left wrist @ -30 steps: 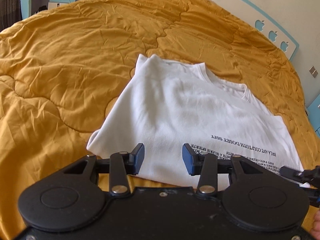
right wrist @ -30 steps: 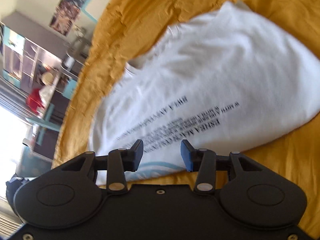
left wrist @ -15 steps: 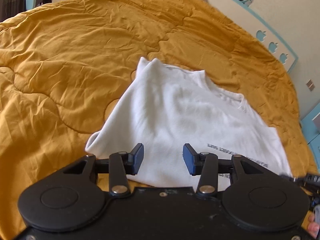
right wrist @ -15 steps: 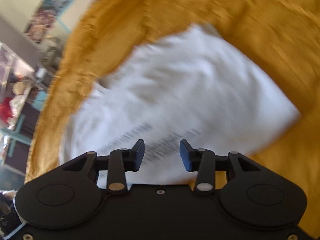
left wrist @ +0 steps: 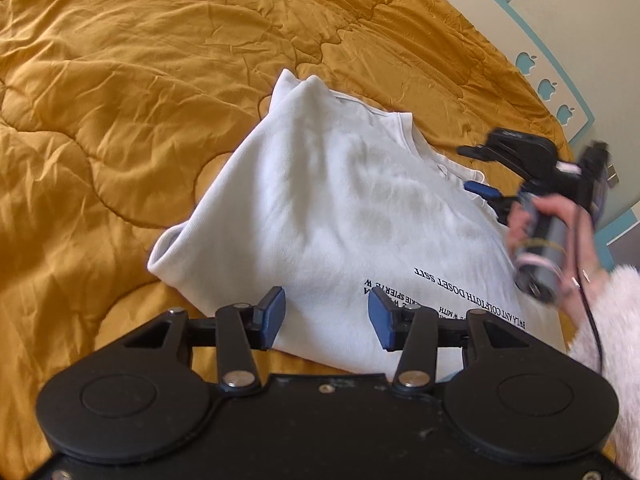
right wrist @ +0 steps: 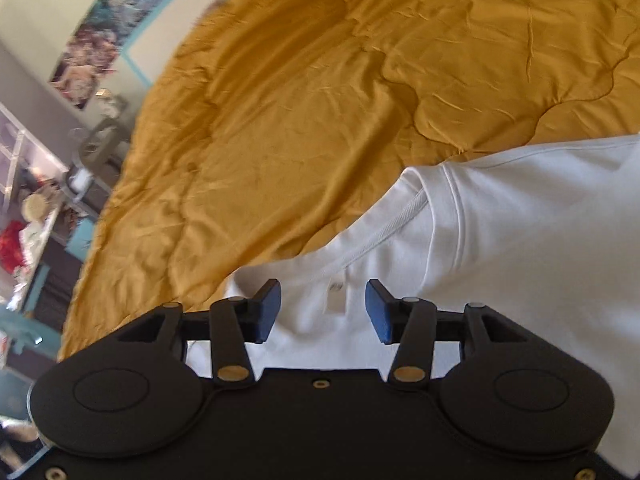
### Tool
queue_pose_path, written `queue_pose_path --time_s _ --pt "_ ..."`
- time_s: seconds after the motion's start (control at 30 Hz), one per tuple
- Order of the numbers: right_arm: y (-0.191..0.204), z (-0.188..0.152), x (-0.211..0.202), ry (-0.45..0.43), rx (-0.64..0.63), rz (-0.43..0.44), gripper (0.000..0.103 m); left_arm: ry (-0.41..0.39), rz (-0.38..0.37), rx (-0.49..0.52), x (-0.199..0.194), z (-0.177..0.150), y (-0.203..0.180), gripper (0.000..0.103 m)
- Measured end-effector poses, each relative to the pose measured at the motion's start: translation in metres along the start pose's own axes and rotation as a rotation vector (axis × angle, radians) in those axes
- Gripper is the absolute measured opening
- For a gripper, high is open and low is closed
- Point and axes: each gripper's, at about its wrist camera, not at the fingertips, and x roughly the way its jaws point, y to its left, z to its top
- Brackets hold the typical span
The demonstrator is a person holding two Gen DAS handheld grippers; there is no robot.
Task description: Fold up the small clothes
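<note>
Right wrist view, nearest item: right gripper (right wrist: 323, 309), black frame with blue pads, jaws apart and just been opening, nothing pressed between them. It hangs over the neckline of the white cotton T-shirt (right wrist: 500, 248); the small neck label (right wrist: 335, 298) shows in the gap between the pads, the ribbed collar (right wrist: 384, 232) just beyond, a sleeve seam further right.

Left wrist view, nearest item: left gripper (left wrist: 325, 316), same build, jaws apart and just been opening, empty, poised over the near hem of the shirt beside the black printed lettering (left wrist: 452, 300). Beyond: the shirt body lying partly folded, one side turned in, on the mustard quilted bedspread (left wrist: 120, 100). Far right: the person's hand (left wrist: 560, 236) in a fluffy pale sleeve, carrying the right gripper at the collar end.

Step judged in hand: taking collar and hem for the next fold. Advice: pinch both layers at each end, lift together, keep the edges level, lay down without dragging the bedspread.
</note>
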Motion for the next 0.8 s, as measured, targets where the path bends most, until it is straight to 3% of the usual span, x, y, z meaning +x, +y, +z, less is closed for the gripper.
queue_pose_path --time_s 0.13,0.33,0.53,0.8 --pt "0.001 0.008 0.03 0.02 0.005 -0.05 0.048 0.007 -0.016 0.001 0.005 0.002 0.002 0.05" --pt "0.007 -0.006 0.02 0.067 -0.114 -0.049 0.049 0.01 -0.039 -0.023 0.005 0.002 0.007 0.052" --pt "0.012 -0.03 -0.034 0.079 -0.231 -0.029 0.05 0.011 -0.039 -0.037 -0.002 0.001 0.006 0.052" --pt "-0.004 -0.09 -0.101 0.156 -0.246 0.028 0.051 0.003 -0.031 -0.043 -0.009 -0.001 0.004 0.052"
